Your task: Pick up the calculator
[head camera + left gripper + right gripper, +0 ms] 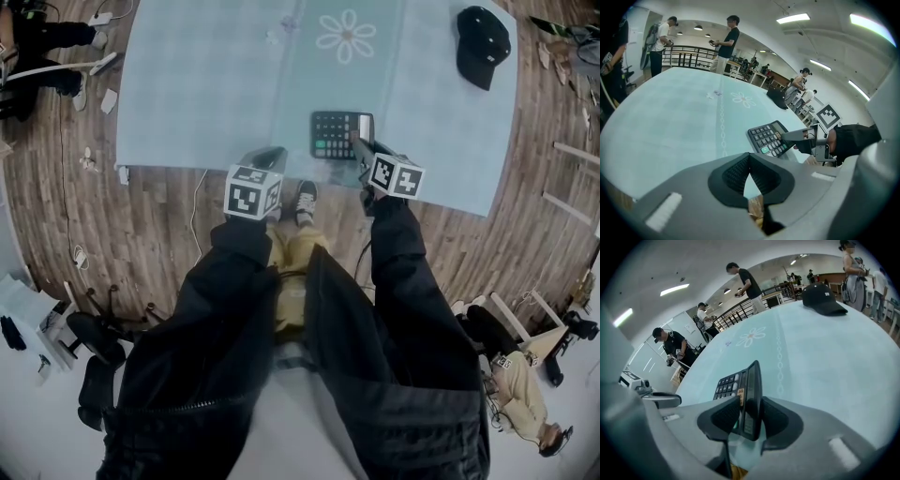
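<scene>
Right tool point(751, 404), jaws apart, astride near edge of calculator point(729, 383).

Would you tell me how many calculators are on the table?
1. The calculator lies near the table's front edge, its right end between the right gripper's jaws. None seems hidden.

No legible text or numbers

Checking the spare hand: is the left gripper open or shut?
Shut: the left gripper's pads meet at the tips, nothing between them.
</scene>
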### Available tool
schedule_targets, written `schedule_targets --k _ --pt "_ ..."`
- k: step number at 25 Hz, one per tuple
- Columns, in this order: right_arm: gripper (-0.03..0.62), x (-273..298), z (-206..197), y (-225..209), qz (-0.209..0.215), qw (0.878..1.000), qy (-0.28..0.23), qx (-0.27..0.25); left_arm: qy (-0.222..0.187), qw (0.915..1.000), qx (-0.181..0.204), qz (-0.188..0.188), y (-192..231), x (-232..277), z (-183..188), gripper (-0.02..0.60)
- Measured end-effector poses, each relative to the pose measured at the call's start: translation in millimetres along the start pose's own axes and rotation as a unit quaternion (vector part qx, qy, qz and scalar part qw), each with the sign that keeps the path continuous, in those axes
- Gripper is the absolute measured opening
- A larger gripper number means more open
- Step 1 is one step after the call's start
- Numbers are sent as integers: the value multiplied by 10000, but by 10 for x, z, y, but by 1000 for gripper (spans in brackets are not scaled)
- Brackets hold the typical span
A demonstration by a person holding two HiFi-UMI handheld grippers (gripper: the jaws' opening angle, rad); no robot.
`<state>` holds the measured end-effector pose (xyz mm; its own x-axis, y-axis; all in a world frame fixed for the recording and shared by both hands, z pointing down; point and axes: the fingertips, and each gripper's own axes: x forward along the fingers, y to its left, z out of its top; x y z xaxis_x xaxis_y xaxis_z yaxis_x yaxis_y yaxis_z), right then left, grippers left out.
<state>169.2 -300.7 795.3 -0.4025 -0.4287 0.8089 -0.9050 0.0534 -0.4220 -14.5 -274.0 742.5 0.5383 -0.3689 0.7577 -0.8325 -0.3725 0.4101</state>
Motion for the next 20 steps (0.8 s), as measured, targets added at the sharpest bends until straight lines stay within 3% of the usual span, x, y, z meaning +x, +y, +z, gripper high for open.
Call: schedule_targets --k 8,15,20 --pt "61 -201 112 244 270 9991 -315 116 -129 9999 51 -41 -74 -79 38 -3" --pt "48 -405 176 510 179 9976 -606 -298 -357 9993 126 48 -109 -277 111 -3" --pt "48 -847 371 750 260 9918 -1235 -186 -791 9963 334 77 -223 -558 451 -3"
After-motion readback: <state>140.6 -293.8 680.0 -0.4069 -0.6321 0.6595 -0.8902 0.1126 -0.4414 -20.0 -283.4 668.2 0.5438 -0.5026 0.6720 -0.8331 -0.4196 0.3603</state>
